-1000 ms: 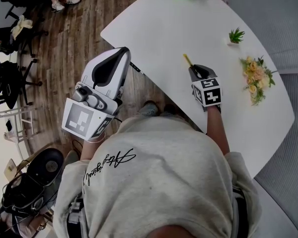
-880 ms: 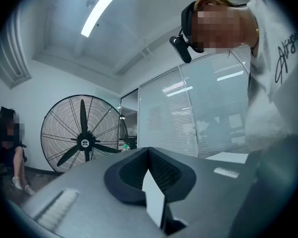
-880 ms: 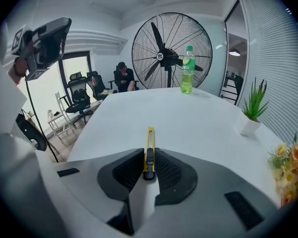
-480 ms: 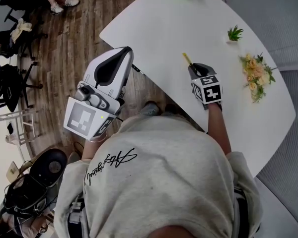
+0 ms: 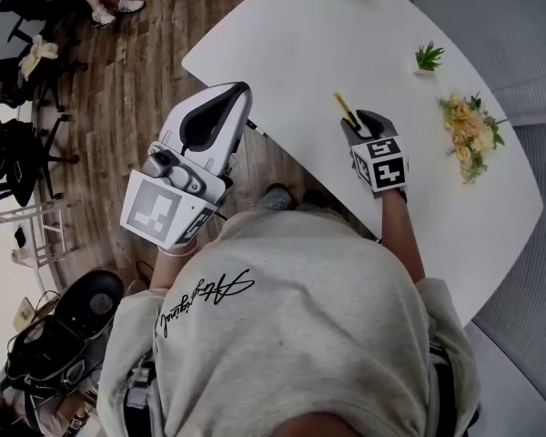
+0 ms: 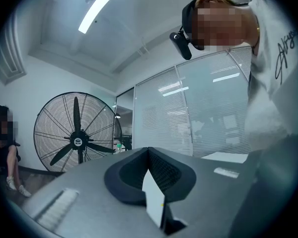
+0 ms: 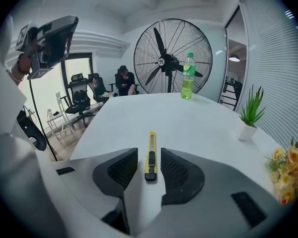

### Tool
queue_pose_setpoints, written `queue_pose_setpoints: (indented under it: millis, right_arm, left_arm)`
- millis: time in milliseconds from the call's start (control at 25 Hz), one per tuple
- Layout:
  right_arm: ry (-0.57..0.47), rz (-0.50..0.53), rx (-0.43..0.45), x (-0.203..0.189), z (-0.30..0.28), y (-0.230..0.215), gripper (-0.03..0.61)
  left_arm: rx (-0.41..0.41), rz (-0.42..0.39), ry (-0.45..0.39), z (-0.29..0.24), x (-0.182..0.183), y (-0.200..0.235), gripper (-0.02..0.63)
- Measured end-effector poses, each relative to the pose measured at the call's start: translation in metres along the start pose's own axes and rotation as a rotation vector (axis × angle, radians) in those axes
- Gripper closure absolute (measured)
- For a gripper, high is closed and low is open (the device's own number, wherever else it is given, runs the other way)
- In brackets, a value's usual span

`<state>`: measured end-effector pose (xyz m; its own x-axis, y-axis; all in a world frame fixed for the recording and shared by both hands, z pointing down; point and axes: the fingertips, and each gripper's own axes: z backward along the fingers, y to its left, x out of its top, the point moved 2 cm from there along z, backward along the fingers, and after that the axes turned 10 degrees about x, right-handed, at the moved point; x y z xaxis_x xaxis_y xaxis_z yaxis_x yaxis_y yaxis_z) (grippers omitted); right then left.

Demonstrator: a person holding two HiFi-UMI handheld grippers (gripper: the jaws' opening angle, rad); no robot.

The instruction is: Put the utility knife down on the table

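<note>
Bright, even indoor light falls from above. A ceiling light strip (image 6: 102,6) glows white in the left gripper view, and its reflections streak the glass wall (image 6: 188,90). The white table (image 5: 346,53) is very bright, almost washed out in the head view, with only faint, soft-edged shadows. The wood floor (image 5: 136,80) beside it looks dimmer. Both gripper views are fisheye: straight lines bow and the corners fall to black. In the right gripper view the fan (image 7: 161,61) is sharp, while the flowers (image 7: 288,177) at the edge are smeared.
</note>
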<state>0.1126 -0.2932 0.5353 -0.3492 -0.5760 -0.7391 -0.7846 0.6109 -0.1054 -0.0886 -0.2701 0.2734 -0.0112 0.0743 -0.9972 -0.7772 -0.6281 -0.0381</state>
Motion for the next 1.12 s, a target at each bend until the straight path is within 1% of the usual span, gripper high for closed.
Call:
queue_pose_setpoints:
  millis: [280,520,720,840,960,1120]
  right_arm:
    - [-0.079,0.001,-0.028,0.020,0.020,0.002,0.434]
    - [-0.156,0.016,-0.050,0.039,0.048,0.008,0.433]
    - [-0.255,-0.009,-0.046,0.059,0.072,0.015,0.433]
    - [-0.309,0.019,-0.072,0.072,0.089,0.018,0.434]
    - [-0.337,0.051,-0.101,0.081,0.103,0.021,0.433]
    - [-0.373,0.076,-0.114,0.093,0.118,0.027,0.427]
  left_arm:
    - [-0.029,0.006,-0.008,-0.002,-0.001,-0.004,0.615]
    - [-0.060,0.006,-0.011,-0.004,0.007,-0.010,0.615]
    - [-0.086,0.006,-0.019,-0.006,0.011,-0.016,0.615]
    - [-0.101,0.006,-0.027,-0.007,0.014,-0.019,0.615]
    - [-0.115,0.007,-0.033,-0.009,0.017,-0.022,0.615]
    - [-0.135,0.003,-0.037,-0.010,0.020,-0.026,0.615]
